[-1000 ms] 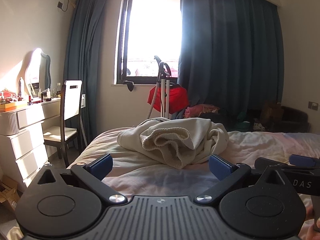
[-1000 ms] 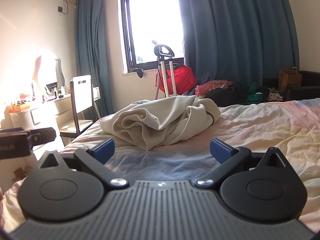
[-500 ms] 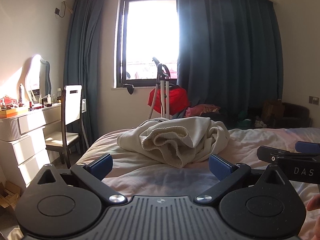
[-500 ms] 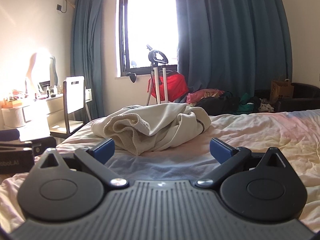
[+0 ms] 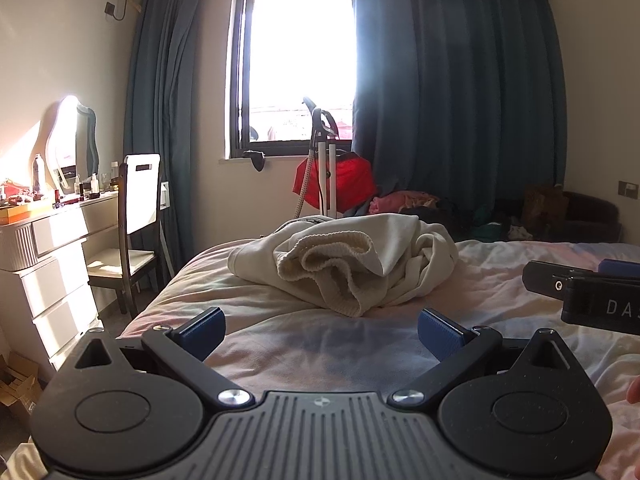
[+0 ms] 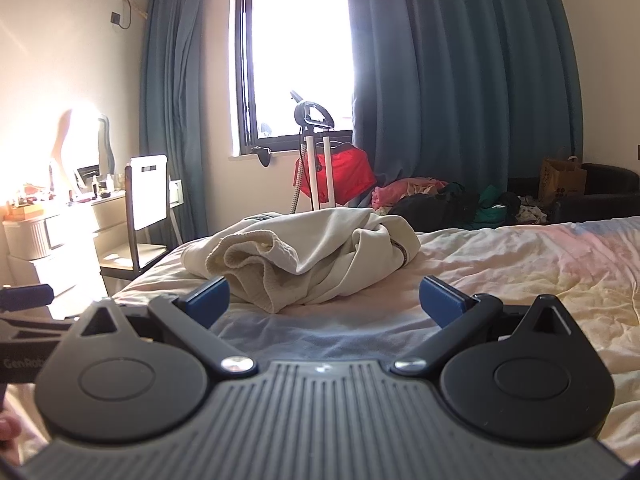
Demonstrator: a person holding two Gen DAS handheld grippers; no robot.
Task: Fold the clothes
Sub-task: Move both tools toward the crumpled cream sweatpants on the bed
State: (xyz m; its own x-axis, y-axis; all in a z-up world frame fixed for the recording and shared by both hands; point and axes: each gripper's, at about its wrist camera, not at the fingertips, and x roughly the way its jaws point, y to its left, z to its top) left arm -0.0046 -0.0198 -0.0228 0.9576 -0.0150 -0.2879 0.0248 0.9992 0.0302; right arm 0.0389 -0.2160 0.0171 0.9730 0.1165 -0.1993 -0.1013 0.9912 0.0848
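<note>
Cream sweatshirt (image 5: pixel 352 258) lies in a crumpled heap on the bed (image 5: pixel 280 332), toward its far left part, ribbed hem rolled outward and facing the cameras; nothing touches it. Left hand-held gripper (image 5: pixel 322 330): blue pads spread wide, nothing between them, held low over the pale sheet near the heap, garment centred beyond the gap. Right hand-held gripper (image 6: pixel 326 300): pads likewise spread wide and empty, over the sheet, the heap just beyond and a little left of centre. Each tool shows in the other's view: the right one at the right edge of the left wrist view, the left one at the left edge of the right wrist view, so they sit side by side, apart. A fingertip shows at the lower right edge of the left view. Bedding wrinkled, pale pink to yellow. Far side: bright window (image 5: pixel 298 72) between dark blue curtains (image 5: pixel 460 92), a garment steamer stand (image 5: pixel 322 160) with a red bag behind it, a pile of clothes on the floor to the right. Left: white dresser (image 5: pixel 52 248) with mirror and bottles, chair (image 5: pixel 138 216) beside it.
</note>
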